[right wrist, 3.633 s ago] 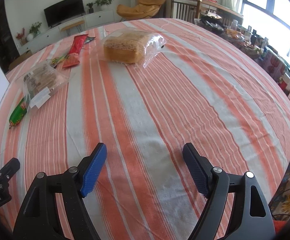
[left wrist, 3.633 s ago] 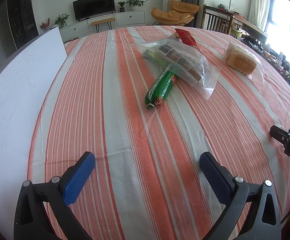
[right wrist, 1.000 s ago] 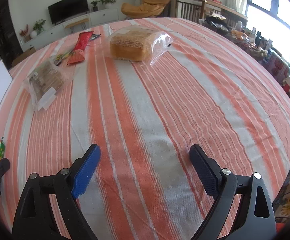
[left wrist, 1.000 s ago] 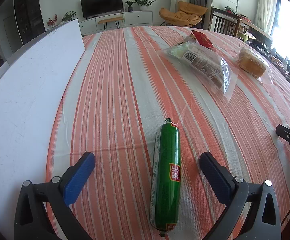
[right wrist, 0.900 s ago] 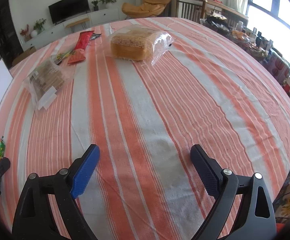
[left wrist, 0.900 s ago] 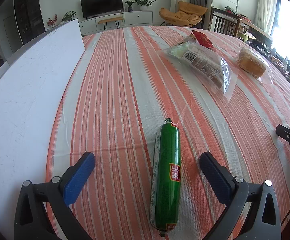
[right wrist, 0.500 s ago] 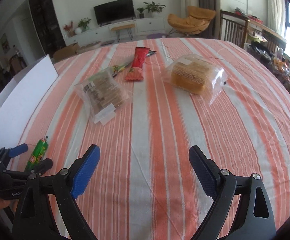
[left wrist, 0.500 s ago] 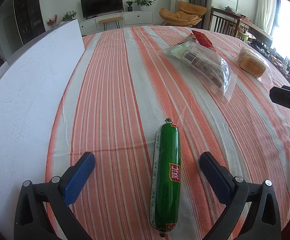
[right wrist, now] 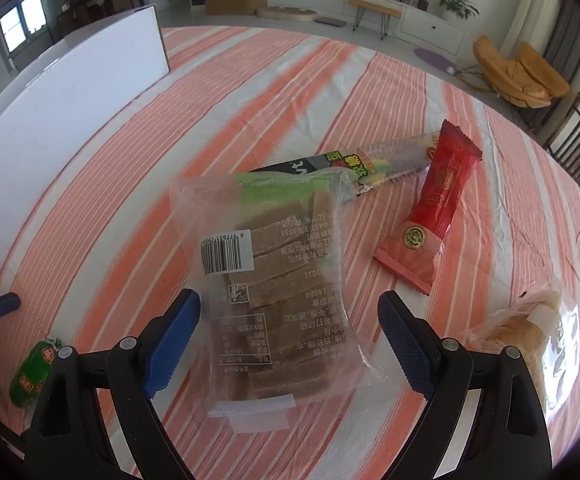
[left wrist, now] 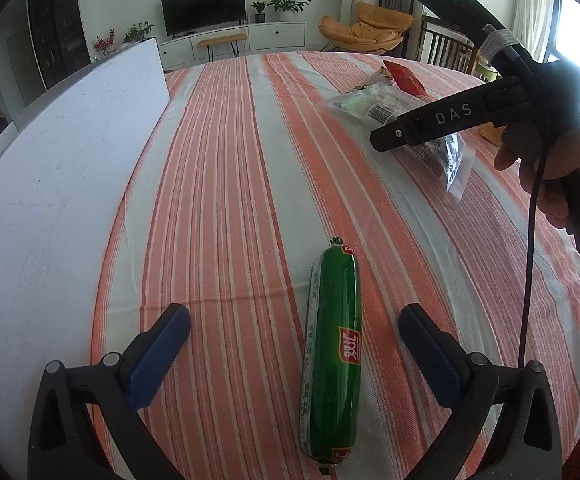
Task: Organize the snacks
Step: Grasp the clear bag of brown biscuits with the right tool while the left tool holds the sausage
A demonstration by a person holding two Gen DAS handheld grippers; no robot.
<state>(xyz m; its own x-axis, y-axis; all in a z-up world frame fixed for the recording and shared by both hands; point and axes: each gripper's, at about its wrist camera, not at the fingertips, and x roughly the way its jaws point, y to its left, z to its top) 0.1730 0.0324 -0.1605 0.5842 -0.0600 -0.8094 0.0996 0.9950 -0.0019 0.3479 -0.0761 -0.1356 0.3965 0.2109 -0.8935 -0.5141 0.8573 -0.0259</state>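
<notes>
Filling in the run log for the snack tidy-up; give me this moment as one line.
left gripper: open, green sausage between fingers | right gripper: open, over clear biscuit bag | nothing held

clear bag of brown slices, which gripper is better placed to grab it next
Right. The right gripper is open with the clear bag between its fingers; the left gripper straddles the green sausage.

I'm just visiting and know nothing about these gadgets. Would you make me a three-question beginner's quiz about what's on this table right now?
1. True or false: the left gripper is shut on the green sausage.
2. Which snack lies between the right gripper's fingers: A) red packet, B) clear bag of brown slices, C) bread bag?
3. Fill in: the tablecloth has orange and white ____.

Key: 1 false; 2 B; 3 stripes.
</notes>
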